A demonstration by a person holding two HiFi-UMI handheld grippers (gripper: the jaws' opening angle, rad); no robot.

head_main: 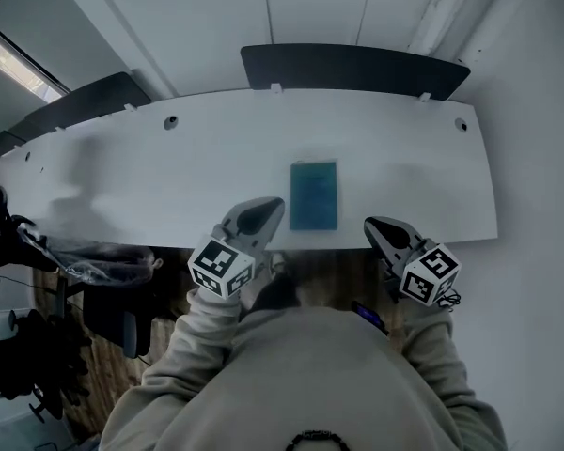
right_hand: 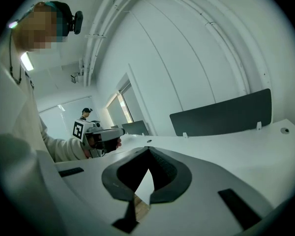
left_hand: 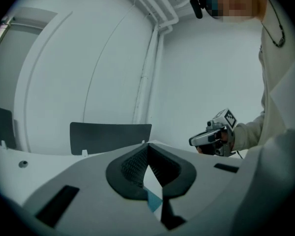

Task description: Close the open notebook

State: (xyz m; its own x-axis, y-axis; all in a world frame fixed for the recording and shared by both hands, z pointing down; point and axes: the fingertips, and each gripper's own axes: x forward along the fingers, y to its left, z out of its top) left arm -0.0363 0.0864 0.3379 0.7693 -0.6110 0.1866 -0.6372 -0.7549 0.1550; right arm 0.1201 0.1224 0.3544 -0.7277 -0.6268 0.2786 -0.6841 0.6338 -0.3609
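Observation:
A teal notebook [head_main: 314, 194] lies flat on the white desk [head_main: 169, 177] near its front edge, cover up and closed. My left gripper [head_main: 266, 210] hovers just left of the notebook's near corner, and its jaws meet at the tips with nothing between them. My right gripper [head_main: 377, 226] sits off the notebook's right side at the desk edge, also shut and empty. In the left gripper view a teal sliver of the notebook [left_hand: 154, 200] shows below the closed jaws of the left gripper [left_hand: 147, 146]. The right gripper view shows only desk and floor under the right gripper [right_hand: 147, 149].
Dark divider panels [head_main: 352, 67] [head_main: 75, 106] stand along the desk's back edge. Cable holes [head_main: 170, 121] [head_main: 461, 125] sit near the back. An office chair and clutter [head_main: 113, 313] lie on the floor at left. A wall runs close along the right.

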